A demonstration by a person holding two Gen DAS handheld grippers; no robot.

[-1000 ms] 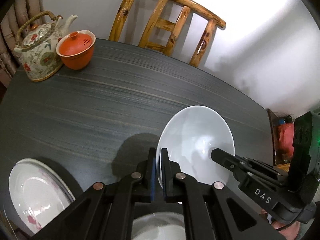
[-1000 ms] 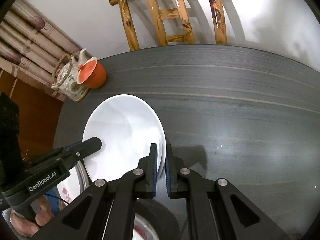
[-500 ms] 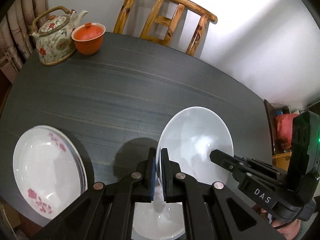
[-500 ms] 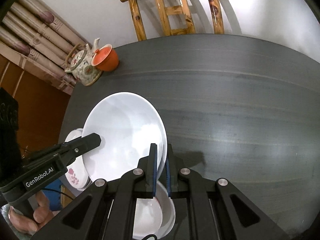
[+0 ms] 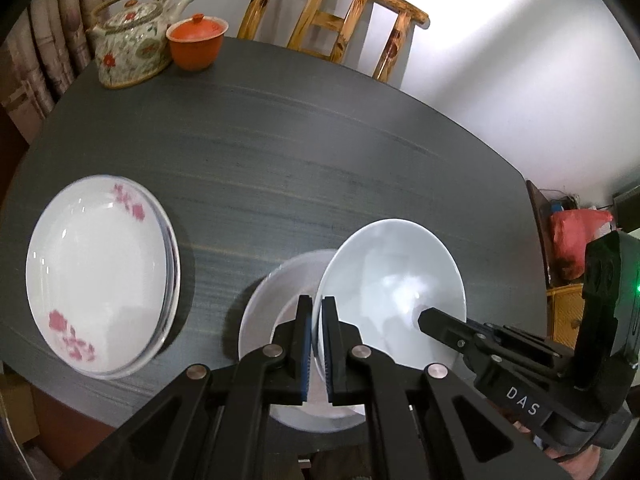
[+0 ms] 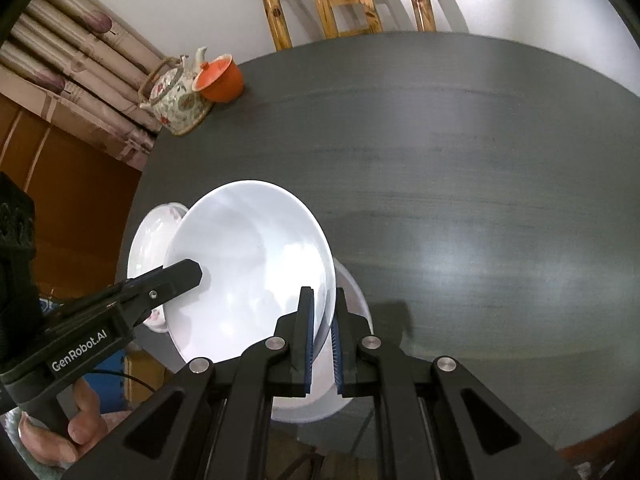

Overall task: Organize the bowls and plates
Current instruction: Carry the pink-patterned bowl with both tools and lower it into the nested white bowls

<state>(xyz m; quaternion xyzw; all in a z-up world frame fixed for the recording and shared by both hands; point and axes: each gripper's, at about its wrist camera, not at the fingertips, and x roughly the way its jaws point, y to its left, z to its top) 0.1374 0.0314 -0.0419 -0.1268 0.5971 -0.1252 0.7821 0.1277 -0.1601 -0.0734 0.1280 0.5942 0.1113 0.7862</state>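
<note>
Dark grey wood-grain table [image 5: 280, 152] fills both of your wrist views, with a bamboo chair [image 5: 340, 12] pushed against its far edge under a pale wall.

Start at the tongs. Your left gripper [image 5: 318, 344] has its blue pads pinched nearly together on the near-left rim of the plain white bowl [image 5: 396, 280]. Your right gripper [image 6: 324, 340] is clamped the same way on the opposite rim, so the bowl [image 6: 248, 264] hangs between your two hands, clear of the table. In the left view the right tool's finger reaches in at about 4 o'clock; in the right view the left tool comes in at about 8 o'clock.

Moving outward, a second white bowl [image 5: 276, 320] sits on the table directly under the held one, peeking out at 9 o'clock of it in the left view and at 5 o'clock in the right view [image 6: 352, 292]. That offset is what the coming move seems to turn on: the carried bowl looks shifted slightly to the right-hand side of the resting bowl, so nesting it would call for a small slide toward your left hand before lowering. Both grips are equally near.

A bowl has no long axis; its mouth faces up, tipped a little toward the cameras.

Farther out, the stack of flowered plates [image 5: 100, 272] lies at 9 o'clock in the left view, apart from both bowls. A floral teapot [image 5: 132, 44] and a lidded orange cup [image 5: 196, 42] stand touching at 11 o'clock.
</note>
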